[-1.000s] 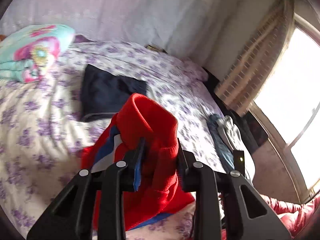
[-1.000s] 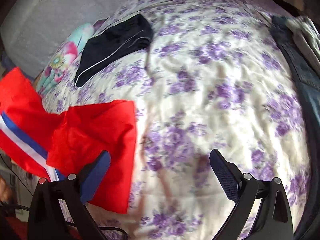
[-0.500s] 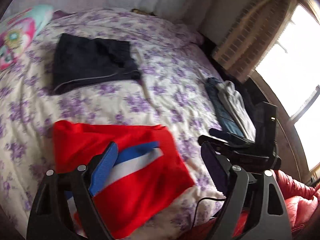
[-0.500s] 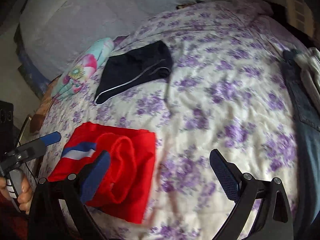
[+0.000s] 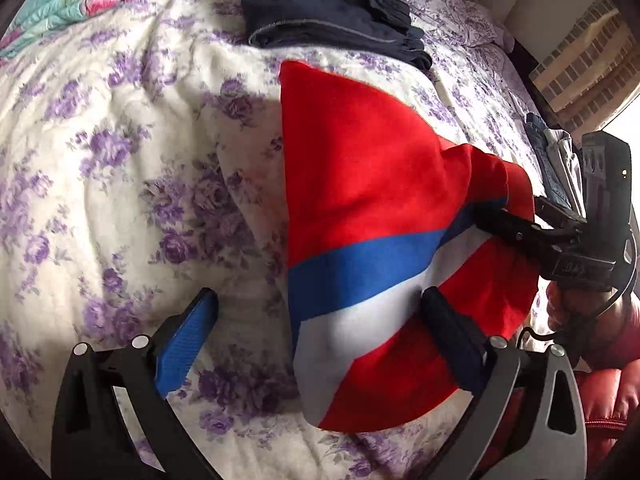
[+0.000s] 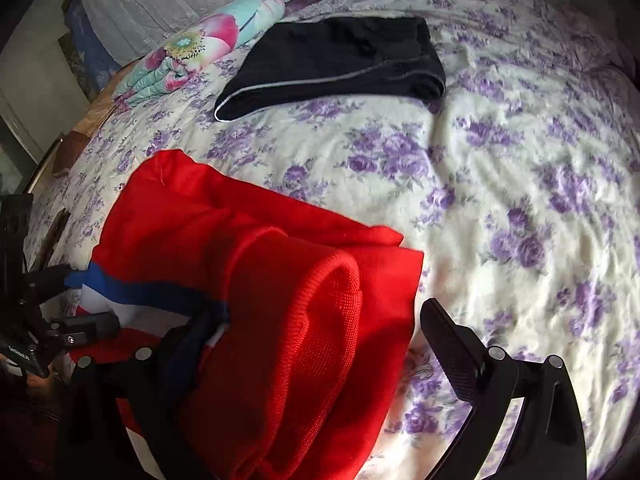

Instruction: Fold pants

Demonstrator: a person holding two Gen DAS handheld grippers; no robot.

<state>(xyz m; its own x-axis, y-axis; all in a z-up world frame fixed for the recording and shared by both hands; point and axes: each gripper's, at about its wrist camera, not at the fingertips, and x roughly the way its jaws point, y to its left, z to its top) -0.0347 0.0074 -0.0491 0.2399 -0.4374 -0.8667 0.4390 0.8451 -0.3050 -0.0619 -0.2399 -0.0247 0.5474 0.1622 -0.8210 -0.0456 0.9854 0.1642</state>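
Since a second ago the red track pants (image 5: 360,184) have gone from hanging in the left tool (image 5: 318,316) to lying on the bed (image 5: 120,140); that tool's jaws have just been opening and now stand wide apart, the blue finger over bare bedspread, the black finger lying over the pants' near edge without pinching. From the left wrist view, the pants lie as a folded panel, blue and white stripe across it. The right tool (image 5: 516,226) reaches in at the bunched cuff end.

From the right wrist view, the right tool (image 6: 320,328) is spread too, its left finger lost in red cloth, so I cannot tell whether anything is caught. The ribbed cuff stands rumpled. Beyond lie already folded dark pants (image 6: 340,60). I'd judge one tidying fold remains.
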